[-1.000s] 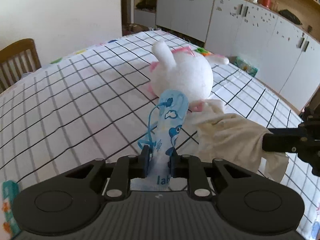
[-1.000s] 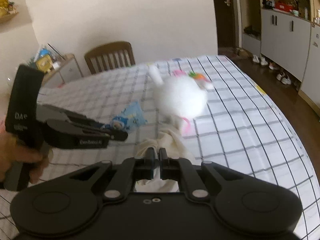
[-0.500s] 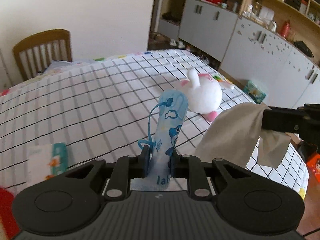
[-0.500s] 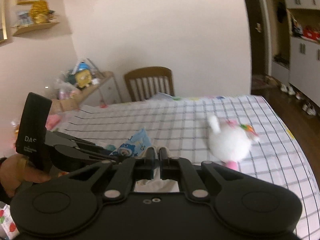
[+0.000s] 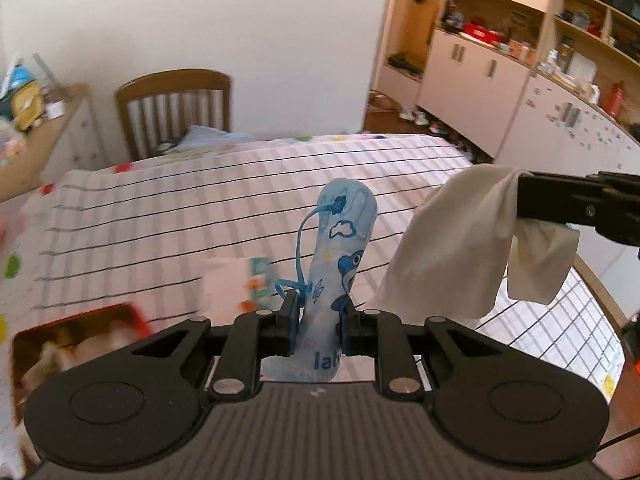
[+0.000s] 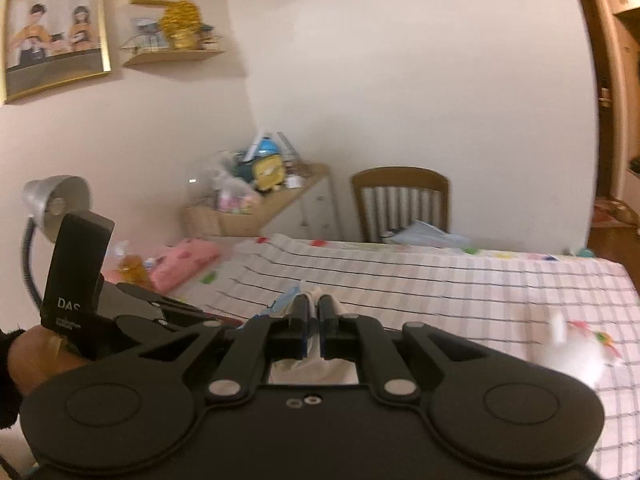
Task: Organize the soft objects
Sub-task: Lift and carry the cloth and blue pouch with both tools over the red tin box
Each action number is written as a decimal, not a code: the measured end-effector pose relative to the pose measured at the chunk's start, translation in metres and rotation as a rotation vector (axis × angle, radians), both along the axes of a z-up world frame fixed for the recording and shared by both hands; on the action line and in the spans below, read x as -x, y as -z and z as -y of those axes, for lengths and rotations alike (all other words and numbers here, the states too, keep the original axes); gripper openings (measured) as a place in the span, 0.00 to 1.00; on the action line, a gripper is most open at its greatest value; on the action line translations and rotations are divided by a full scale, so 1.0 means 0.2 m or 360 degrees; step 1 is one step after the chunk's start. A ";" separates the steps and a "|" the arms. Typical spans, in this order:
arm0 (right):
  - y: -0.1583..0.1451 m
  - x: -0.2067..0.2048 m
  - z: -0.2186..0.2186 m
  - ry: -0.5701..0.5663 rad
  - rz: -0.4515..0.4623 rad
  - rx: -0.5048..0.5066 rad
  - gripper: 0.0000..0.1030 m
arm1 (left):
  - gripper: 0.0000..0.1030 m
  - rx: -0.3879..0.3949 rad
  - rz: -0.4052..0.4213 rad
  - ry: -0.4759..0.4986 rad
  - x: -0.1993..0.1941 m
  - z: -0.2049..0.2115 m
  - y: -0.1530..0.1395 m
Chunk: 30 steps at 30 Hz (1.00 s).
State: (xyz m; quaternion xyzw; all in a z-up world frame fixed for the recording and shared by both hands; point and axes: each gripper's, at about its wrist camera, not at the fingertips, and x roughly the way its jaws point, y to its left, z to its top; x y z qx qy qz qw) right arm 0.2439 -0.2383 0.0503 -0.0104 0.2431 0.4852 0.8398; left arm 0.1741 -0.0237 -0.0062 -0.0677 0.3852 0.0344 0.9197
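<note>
My left gripper [image 5: 318, 312] is shut on a light blue pouch [image 5: 340, 264] printed with cartoon figures; the pouch stands up between the pads, high over the checked tablecloth [image 5: 200, 216]. My right gripper [image 6: 314, 308] is shut on a cream cloth [image 5: 460, 248], which hangs from its fingers at the right of the left wrist view. In the right wrist view only a bit of the cloth [image 6: 312, 368] shows behind the jaws. A white plush toy [image 6: 572, 356] lies blurred on the table at the right. A red box [image 5: 72, 344] holding soft things sits at lower left.
A white packet [image 5: 236, 284] lies on the cloth near the box. A wooden chair [image 5: 176, 108] stands at the table's far end, with a side cabinet [image 6: 272, 204] of clutter beside it. Cupboards [image 5: 520, 100] line the right wall. A hand [image 6: 28, 360] holds the left gripper's handle beside a desk lamp [image 6: 52, 204].
Both grippers rose and swung left with the pouch and cloth. The plush toy left the left wrist view, and the red box and white packet came closer.
</note>
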 end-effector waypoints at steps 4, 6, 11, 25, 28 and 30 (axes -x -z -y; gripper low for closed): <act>-0.04 0.07 -0.16 -0.0110 0.0003 -0.0004 0.04 | 0.19 -0.0003 -0.0002 -0.0093 0.12 -0.14 -0.03; -0.07 0.10 -0.23 -0.0157 0.0017 -0.0008 0.04 | 0.19 -0.0008 0.0002 -0.0133 0.18 -0.21 -0.04; -0.11 0.18 -0.41 -0.0238 0.0042 -0.0016 0.04 | 0.19 -0.0004 -0.0001 -0.0225 0.30 -0.39 -0.06; -0.05 0.30 -0.87 -0.0378 -0.0067 0.0016 0.04 | 0.19 -0.0033 -0.0063 -0.0338 0.51 -0.78 -0.02; -0.02 0.30 -0.94 -0.0393 -0.0110 0.0005 0.04 | 0.19 -0.0034 -0.0084 -0.0341 0.51 -0.84 0.00; 0.01 0.30 -1.00 -0.0397 -0.0147 0.0010 0.04 | 0.19 -0.0039 -0.0108 -0.0341 0.51 -0.89 0.03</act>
